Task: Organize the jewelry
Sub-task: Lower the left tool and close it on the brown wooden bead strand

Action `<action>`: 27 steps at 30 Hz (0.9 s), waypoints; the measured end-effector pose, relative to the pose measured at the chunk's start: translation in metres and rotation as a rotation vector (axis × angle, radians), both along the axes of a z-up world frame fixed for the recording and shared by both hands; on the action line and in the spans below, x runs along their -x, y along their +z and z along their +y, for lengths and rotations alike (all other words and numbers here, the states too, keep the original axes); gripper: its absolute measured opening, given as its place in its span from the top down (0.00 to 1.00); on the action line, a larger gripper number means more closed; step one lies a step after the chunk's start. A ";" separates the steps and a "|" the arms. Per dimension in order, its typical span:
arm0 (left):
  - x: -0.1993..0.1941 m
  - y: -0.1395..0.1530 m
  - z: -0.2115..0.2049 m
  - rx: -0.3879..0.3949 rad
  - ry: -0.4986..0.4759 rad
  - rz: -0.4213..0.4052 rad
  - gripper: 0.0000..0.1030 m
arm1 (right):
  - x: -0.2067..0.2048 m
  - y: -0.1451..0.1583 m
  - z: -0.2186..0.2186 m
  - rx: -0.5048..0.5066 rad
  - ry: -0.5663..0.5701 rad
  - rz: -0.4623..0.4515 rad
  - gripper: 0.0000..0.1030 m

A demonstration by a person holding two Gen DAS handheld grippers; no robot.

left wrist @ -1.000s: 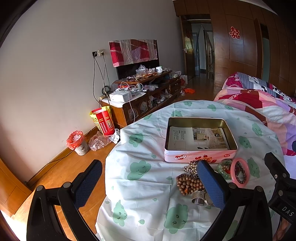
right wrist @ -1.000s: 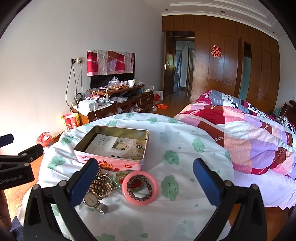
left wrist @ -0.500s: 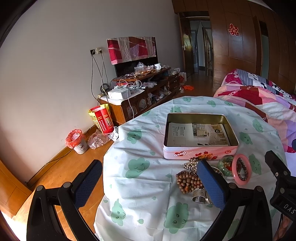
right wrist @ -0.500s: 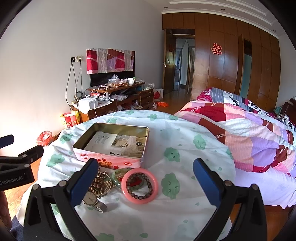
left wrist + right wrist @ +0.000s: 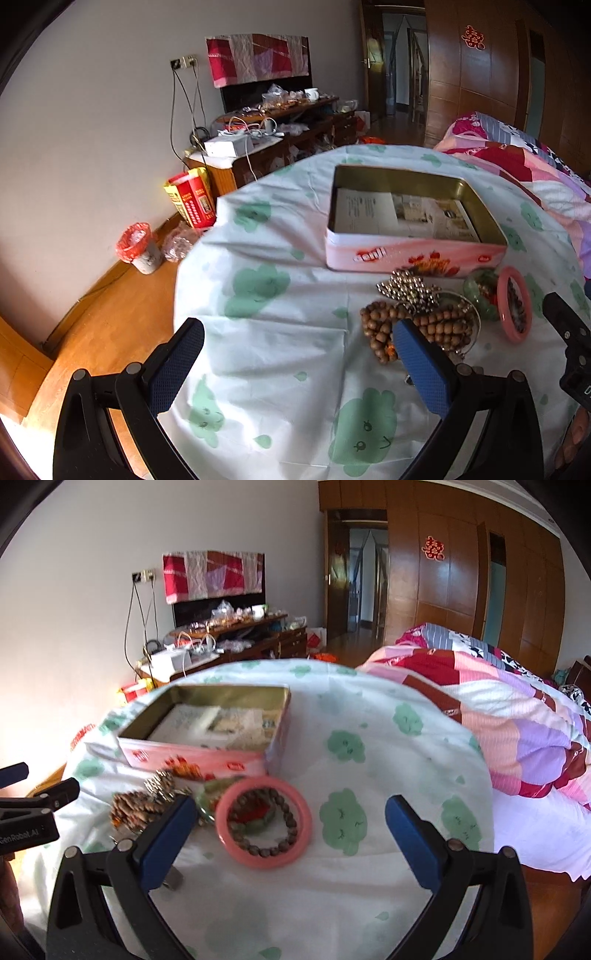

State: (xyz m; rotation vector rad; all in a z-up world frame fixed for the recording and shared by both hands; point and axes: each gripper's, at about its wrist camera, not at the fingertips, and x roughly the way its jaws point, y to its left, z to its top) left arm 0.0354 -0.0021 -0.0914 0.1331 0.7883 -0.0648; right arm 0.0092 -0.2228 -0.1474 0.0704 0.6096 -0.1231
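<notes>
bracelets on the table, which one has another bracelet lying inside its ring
The pink bangle: a smooth solid ring with a dark beaded bracelet lying inside it. The brown wooden bead bracelet beside it is a heaped pile with nothing inside.

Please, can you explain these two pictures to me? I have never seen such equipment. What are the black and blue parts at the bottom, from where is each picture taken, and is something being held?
No robot arm is here. A person holds a two-finger gripper in each hand, and a wide-angle camera on each gripper looks forward along its fingers. One picture comes from the left gripper, the other from the right gripper. The black arms with blue pads are those fingers.

Both grippers are open and hold nothing.

On the round table under a white cloth with green clouds stands an open pink metal tin with printed papers inside. In front of it lie the jewelry: a brown wooden bead strand, a cluster of silver beads, a green bangle and a pink ring-shaped bangle with a dark bead bracelet inside it.
</notes>
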 end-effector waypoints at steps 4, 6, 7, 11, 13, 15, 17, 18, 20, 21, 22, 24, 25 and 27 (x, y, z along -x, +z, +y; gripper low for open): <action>0.000 -0.007 -0.007 0.007 -0.027 0.013 0.01 | -0.004 -0.009 -0.007 -0.017 0.008 0.019 0.00; -0.001 -0.010 -0.014 0.008 -0.046 0.024 0.01 | -0.006 -0.013 -0.009 -0.024 0.010 0.031 0.01; -0.002 -0.011 -0.016 0.006 -0.054 0.025 0.02 | -0.008 -0.015 -0.011 -0.030 0.014 0.039 0.02; -0.009 -0.014 -0.025 0.006 -0.079 0.029 0.20 | -0.010 -0.020 -0.013 -0.048 0.031 0.062 0.09; -0.016 -0.019 -0.028 0.015 -0.093 0.051 0.27 | -0.010 -0.020 -0.013 -0.046 0.039 0.063 0.11; -0.021 -0.023 -0.029 0.043 -0.103 0.077 0.29 | -0.010 -0.020 -0.009 -0.038 0.042 0.063 0.11; -0.022 -0.024 -0.030 0.057 -0.107 0.075 0.29 | -0.011 -0.020 -0.006 -0.022 0.047 0.061 0.11; -0.022 -0.025 -0.031 0.055 -0.110 0.068 0.29 | -0.011 -0.021 -0.005 -0.016 0.047 0.060 0.11; -0.023 -0.025 -0.031 0.083 -0.129 0.072 0.48 | -0.012 -0.021 -0.004 -0.010 0.048 0.062 0.11; -0.023 -0.026 -0.030 0.115 -0.150 0.082 0.61 | -0.012 -0.022 -0.004 -0.009 0.049 0.065 0.11; -0.023 -0.027 -0.031 0.147 -0.180 0.100 0.85 | -0.013 -0.023 -0.004 -0.010 0.051 0.068 0.11; -0.019 -0.026 -0.038 0.131 -0.210 0.093 0.85 | -0.013 -0.024 -0.004 -0.014 0.055 0.072 0.11; -0.017 -0.027 -0.041 0.113 -0.218 0.084 0.88 | -0.013 -0.024 -0.005 -0.016 0.055 0.072 0.11; -0.016 -0.026 -0.040 0.121 -0.224 0.084 0.90 | -0.013 -0.024 -0.005 -0.020 0.056 0.071 0.11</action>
